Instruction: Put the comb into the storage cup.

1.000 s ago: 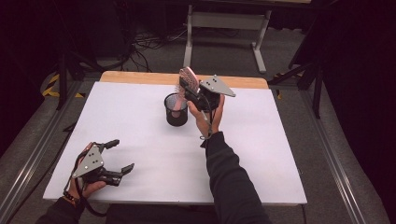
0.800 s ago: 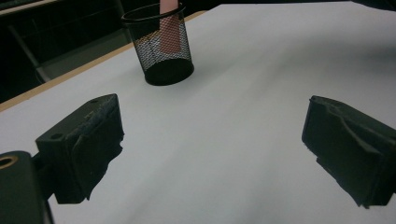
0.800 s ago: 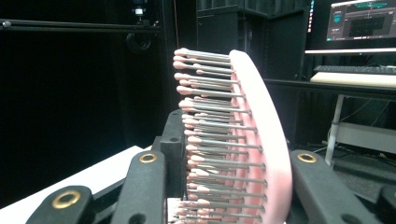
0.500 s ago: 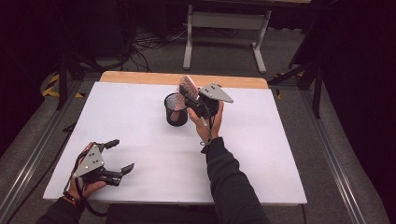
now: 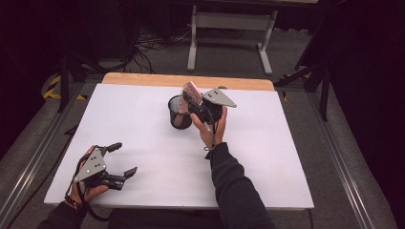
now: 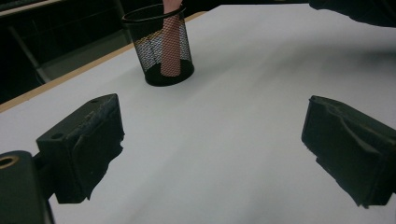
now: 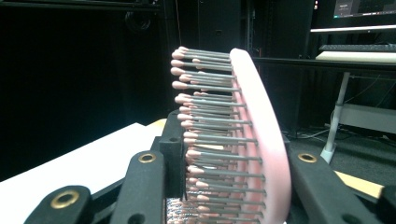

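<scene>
Your right gripper (image 5: 193, 102) is closed on the head of the pink hairbrush (image 7: 243, 135), pads on the bristles and the back. The brush stands almost upright, its handle already down inside the black mesh cup (image 5: 178, 114) directly below. Your left gripper (image 5: 119, 159) is wide open, holds nothing, and rests well apart, near the table's front edge.

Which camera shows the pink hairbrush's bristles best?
The right gripper view: the hairbrush stands close up between the jaws, bristles in clear profile. The high view shows its head small above the mesh cup. The left gripper view shows its pink handle inside the cup.
</scene>
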### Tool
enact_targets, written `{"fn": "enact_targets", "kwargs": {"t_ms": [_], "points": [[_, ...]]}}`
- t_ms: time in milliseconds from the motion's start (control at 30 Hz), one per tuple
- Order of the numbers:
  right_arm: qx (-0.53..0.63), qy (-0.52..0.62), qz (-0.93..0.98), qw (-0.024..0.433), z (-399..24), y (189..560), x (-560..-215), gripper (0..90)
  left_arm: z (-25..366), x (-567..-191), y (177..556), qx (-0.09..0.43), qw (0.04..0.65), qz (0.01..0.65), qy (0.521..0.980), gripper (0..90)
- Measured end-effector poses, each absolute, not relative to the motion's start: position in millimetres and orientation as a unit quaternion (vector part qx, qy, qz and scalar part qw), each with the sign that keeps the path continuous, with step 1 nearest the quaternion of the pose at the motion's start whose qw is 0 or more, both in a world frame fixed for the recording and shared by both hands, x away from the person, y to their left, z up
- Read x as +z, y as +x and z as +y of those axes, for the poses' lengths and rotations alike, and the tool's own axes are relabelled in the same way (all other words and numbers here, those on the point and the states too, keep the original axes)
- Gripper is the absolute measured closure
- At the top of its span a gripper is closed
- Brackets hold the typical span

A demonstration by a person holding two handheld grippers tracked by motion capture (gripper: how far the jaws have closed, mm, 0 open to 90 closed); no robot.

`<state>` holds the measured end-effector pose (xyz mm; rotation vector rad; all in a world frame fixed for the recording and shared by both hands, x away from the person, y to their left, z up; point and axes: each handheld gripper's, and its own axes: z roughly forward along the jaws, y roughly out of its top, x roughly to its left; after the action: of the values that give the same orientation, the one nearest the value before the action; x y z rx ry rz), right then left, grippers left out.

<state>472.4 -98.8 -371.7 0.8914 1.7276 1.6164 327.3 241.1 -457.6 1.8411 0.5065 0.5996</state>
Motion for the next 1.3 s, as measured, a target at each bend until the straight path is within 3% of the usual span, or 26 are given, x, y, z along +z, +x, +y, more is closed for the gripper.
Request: {"fn": "enact_targets", "kwargs": {"t_ms": [433, 1300], "points": [[0.617, 0.339, 0.645, 0.296, -103.0, 472.1, -376.6, 62.0, 240.5, -457.6, 327.0, 0.253, 0.54, 0.213, 0.774, 6.5], [0.61, 0.378, 0.636, 0.284, -127.3, 475.3, -395.2, 51.3, 237.8, -458.7, 327.2, 0.249, 0.537, 0.211, 0.778, 6.7]]}}
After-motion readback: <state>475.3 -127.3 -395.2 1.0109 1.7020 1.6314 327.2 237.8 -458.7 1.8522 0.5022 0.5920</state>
